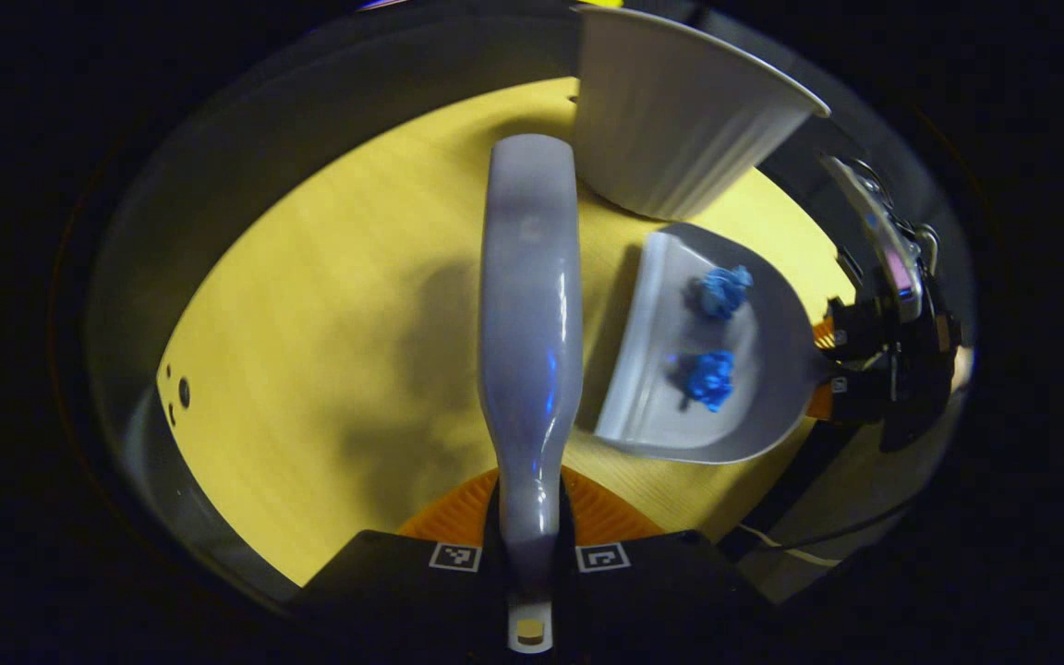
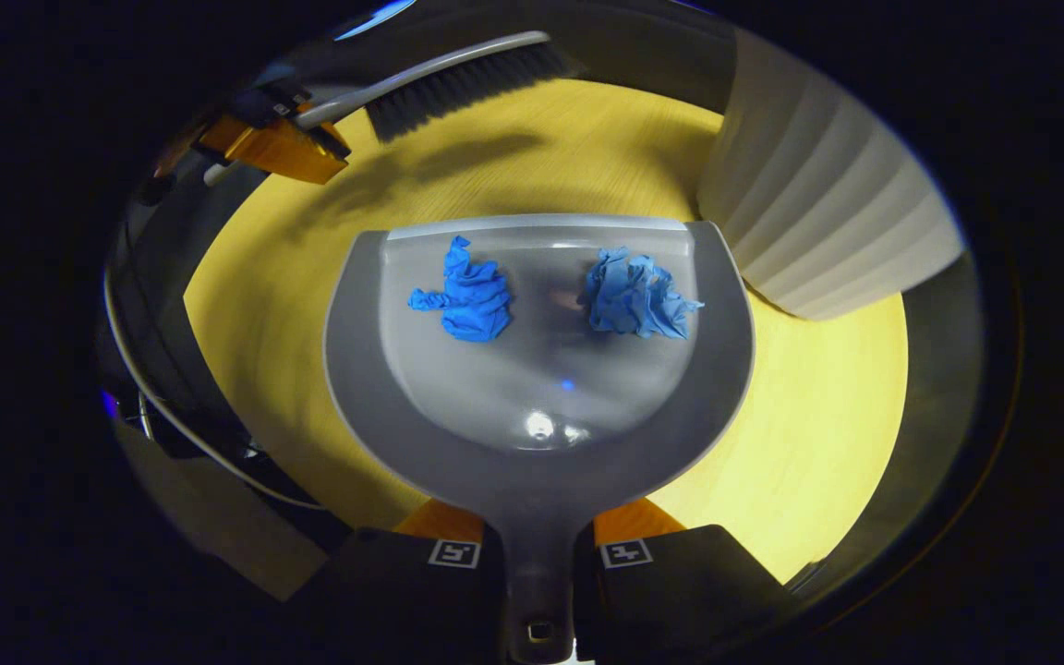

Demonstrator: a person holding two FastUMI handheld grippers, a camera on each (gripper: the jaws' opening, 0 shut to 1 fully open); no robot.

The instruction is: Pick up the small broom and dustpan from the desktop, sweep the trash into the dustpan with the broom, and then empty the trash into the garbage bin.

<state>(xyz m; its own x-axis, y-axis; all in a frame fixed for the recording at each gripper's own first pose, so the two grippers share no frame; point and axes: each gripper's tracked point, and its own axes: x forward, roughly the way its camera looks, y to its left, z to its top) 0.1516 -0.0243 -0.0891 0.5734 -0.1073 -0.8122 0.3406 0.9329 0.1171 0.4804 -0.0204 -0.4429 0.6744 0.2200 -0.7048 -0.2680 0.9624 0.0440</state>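
The left claw (image 1: 529, 554) is pinched on the handle of the small broom (image 1: 530, 314), both fingers pressing its narrow end, and the broom runs straight out ahead of the claw over the yellow tabletop (image 1: 329, 351); in the right gripper view that same broom (image 2: 458, 78) shows side-on at the far edge, bristles hanging down, with the left claw (image 2: 296, 115) at its handle end. The right claw (image 2: 538, 554) is clamped on the dustpan's stem, and the dustpan (image 2: 539, 443) spreads directly in front of it, its front lip turned away from the claw. Two crumpled blue scraps lie inside the pan near that lip: one scrap (image 2: 467, 296) on the left, the other scrap (image 2: 634, 296) on the right, apart from each other. From the left gripper view the dustpan (image 1: 763, 388) sits just to the right of the broom, with the right claw (image 1: 841, 365) holding it at its far side. The white ribbed garbage bin (image 1: 680, 120) stands on the tabletop just beyond the pan, and in the right gripper view the bin (image 2: 818, 222) is ahead and to the right of the right claw, close beside the pan's front corner
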